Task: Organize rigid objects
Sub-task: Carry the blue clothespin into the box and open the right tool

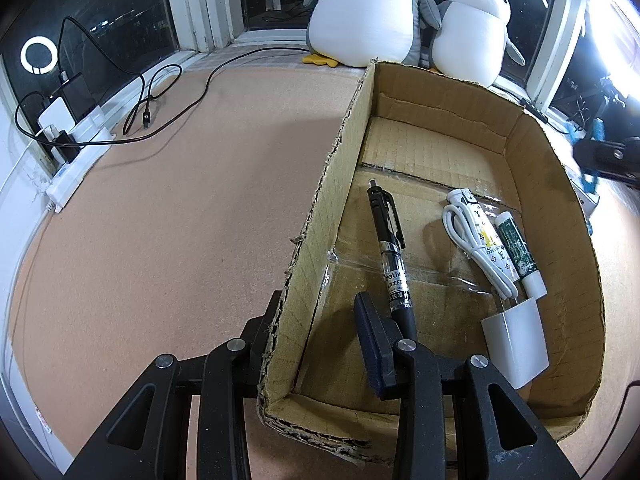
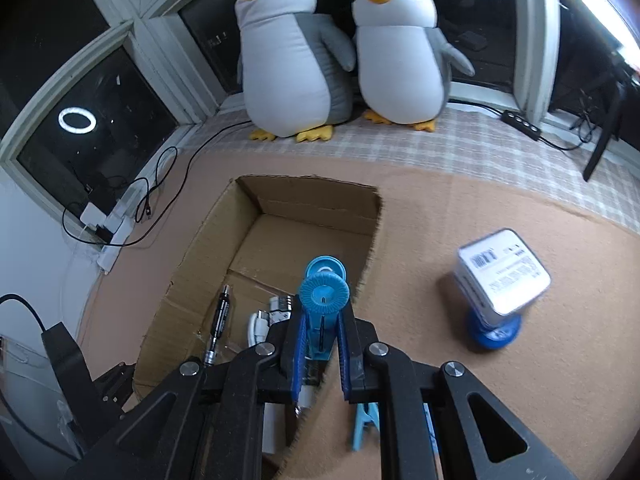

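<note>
An open cardboard box point(image 1: 552, 184) lies on a cork mat. Inside it are a black pen point(image 1: 390, 256), a coiled white cable point(image 1: 476, 240), a green and white tube point(image 1: 520, 252) and a white charger cube point(image 1: 516, 344). My left gripper point(image 1: 318, 300) straddles the box's left wall, one finger outside and the blue pad point(image 1: 372, 340) inside, shut on the wall. My right gripper point(image 2: 322, 316) is shut on a blue plastic piece with a round ribbed head point(image 2: 324, 288), held above the box's point(image 2: 312, 200) right wall. In the left wrist view it shows as a blur at the right edge.
A white carton on a blue round base point(image 2: 502, 276) stands on the mat right of the box. A blue clothespin point(image 2: 366, 424) lies under my right gripper. Two plush penguins point(image 2: 296, 64) sit by the window. A power strip with cables point(image 1: 80, 144) lies far left.
</note>
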### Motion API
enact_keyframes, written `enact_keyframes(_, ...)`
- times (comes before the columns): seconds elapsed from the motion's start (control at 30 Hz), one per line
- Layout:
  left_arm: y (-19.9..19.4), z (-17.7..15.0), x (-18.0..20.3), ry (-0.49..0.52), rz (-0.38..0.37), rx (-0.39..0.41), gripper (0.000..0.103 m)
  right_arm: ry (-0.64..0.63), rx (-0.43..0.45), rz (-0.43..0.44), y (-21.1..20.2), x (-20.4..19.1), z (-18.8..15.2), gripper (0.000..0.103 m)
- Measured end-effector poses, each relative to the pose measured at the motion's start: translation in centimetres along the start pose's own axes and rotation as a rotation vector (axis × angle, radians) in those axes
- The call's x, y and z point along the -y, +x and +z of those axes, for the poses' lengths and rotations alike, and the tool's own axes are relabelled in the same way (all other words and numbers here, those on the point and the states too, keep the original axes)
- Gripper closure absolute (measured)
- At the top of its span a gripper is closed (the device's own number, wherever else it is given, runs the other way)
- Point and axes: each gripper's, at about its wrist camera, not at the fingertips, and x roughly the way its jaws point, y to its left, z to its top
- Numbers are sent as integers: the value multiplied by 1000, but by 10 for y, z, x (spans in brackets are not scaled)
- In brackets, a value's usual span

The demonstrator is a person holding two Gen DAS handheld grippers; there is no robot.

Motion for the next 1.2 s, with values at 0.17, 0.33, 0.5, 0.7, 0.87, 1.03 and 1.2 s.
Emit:
enact_keyframes(0.17, 0, 0, 0, 0, -1, 0, 66, -40, -27, -28, 20, -13, 3, 91)
enact_keyframes(0.33, 0, 0, 0, 1, 0, 0, 66, -60, -37, -49, 31, -18, 6, 91)
enact_keyframes(0.5, 0, 0, 0, 0, -1, 0, 66, -73, -32, -68, 36, -19, 10, 91)
enact_keyframes(0.7, 0, 0, 0, 1, -1, 0, 66, -87, -30, -71, 37, -21, 12, 91)
enact_keyframes(0.87, 0, 0, 0, 1, 0, 0, 66, -107, -25, -73, 36, -24, 12, 67)
enact_keyframes(1.03, 0, 0, 0, 1, 0, 0, 66, -130, 12, -72, 29, -28, 11, 41)
enact_keyframes(1.2, 0, 0, 0, 1, 0, 0, 66, -119, 19, -43, 20, -26, 9, 41)
